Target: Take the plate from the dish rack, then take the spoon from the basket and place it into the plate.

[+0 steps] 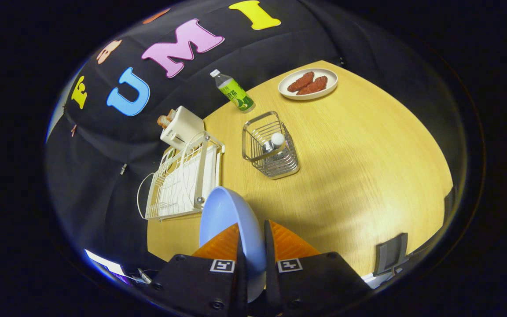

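Plate (229, 220) stands on edge, clamped between my gripper's (252, 233) closed fingers; spoon (275, 141) waits in the basket (271, 149) mid-table, beyond them.

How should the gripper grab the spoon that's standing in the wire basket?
Grip the rounded white end of the spoon sticking up inside the wire basket, coming straight down from above; the wire walls block every side. First the gripper, shut on the blue plate, must set that down on the table.

1 blue plate (229, 220), 1 rack (183, 180), 1 basket (271, 149), 1 spoon (275, 141), 1 bottle (235, 91), 1 toaster (181, 127), 1 white plate (330, 86) w/ 2 food pcs (308, 83)
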Demonstrator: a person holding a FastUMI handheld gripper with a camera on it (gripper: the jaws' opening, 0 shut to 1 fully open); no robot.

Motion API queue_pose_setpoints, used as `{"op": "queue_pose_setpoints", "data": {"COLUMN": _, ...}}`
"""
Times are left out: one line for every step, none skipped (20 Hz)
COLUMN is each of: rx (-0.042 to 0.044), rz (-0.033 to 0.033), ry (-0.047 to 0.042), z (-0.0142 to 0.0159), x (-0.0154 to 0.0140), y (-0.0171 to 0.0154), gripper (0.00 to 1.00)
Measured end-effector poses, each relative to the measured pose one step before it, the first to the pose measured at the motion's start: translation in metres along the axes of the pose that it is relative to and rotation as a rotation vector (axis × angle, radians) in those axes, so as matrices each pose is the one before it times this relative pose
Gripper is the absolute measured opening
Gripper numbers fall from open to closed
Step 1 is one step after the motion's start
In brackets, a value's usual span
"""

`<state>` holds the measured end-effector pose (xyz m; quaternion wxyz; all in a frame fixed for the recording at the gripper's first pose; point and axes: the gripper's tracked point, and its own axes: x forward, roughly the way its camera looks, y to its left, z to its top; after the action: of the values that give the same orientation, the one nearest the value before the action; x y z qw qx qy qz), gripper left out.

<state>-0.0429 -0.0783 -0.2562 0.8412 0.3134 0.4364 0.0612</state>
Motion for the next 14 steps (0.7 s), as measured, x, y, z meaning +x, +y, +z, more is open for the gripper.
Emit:
{"op": "queue_pose_setpoints", "data": {"rx": -0.00361, "rz": 0.01813, "ry": 0.02436, "z": -0.00409, "x": 0.01049, "y": -0.00436, "gripper": 0.20}}
{"op": "queue_pose_setpoints", "data": {"rx": -0.01658, "rz": 0.01070, "ry": 0.02109, "z": -0.00407, "x": 0.00962, "y": -0.00395, "gripper": 0.20}}
{"op": "queue_pose_setpoints", "data": {"rx": -0.03434, "rz": -0.00559, "ry": 0.01295, "z": -0.00119, "x": 0.00832, "y": -0.00727, "gripper": 0.21}}
{"op": "queue_pose_setpoints", "data": {"rx": -0.03518, "rz": -0.00446, "ry": 0.00989, "z": -0.00237, "x": 0.00484, "y": -0.00746, "gripper": 0.21}}
{"op": "queue_pose_setpoints", "data": {"rx": -0.00211, "rz": 0.02647, "ry": 0.00548, "z": -0.00135, "x": 0.00471, "y": 0.00081, "gripper": 0.21}}
{"op": "queue_pose_setpoints", "data": {"rx": -0.00276, "rz": 0.01714, "ry": -0.00196, "z": 0.00249, "x": 0.00222, "y": 0.00118, "gripper": 0.22}}
{"op": "queue_pose_setpoints", "data": {"rx": -0.01359, "rz": 0.00312, "ry": -0.00641, "z": 0.00278, "x": 0.00407, "y": -0.00248, "gripper": 0.23}}
{"op": "queue_pose_setpoints", "data": {"rx": -0.02002, "rz": -0.00873, "ry": -0.00169, "z": 0.00144, "x": -0.00061, "y": -0.00677, "gripper": 0.23}}
{"op": "queue_pose_setpoints", "data": {"rx": -0.01782, "rz": -0.00140, "ry": -0.00198, "z": 0.00130, "x": 0.00052, "y": -0.00455, "gripper": 0.26}}
{"op": "queue_pose_setpoints", "data": {"rx": -0.01285, "rz": 0.00613, "ry": 0.00606, "z": -0.00075, "x": 0.00144, "y": -0.00197, "gripper": 0.37}}
{"op": "queue_pose_setpoints", "data": {"rx": -0.02137, "rz": 0.00508, "ry": 0.01530, "z": -0.00232, "x": -0.00132, "y": -0.00337, "gripper": 0.48}}
{"op": "queue_pose_setpoints", "data": {"rx": -0.03150, "rz": 0.00505, "ry": -0.01155, "z": 0.00269, "x": -0.00310, "y": -0.00294, "gripper": 0.59}}
{"op": "queue_pose_setpoints", "data": {"rx": -0.04533, "rz": -0.00370, "ry": -0.01895, "z": 0.00388, "x": -0.00688, "y": -0.00485, "gripper": 0.79}}
{"op": "queue_pose_setpoints", "data": {"rx": -0.05737, "rz": 0.00124, "ry": -0.03531, "z": 0.00776, "x": -0.00214, "y": -0.00093, "gripper": 0.99}}
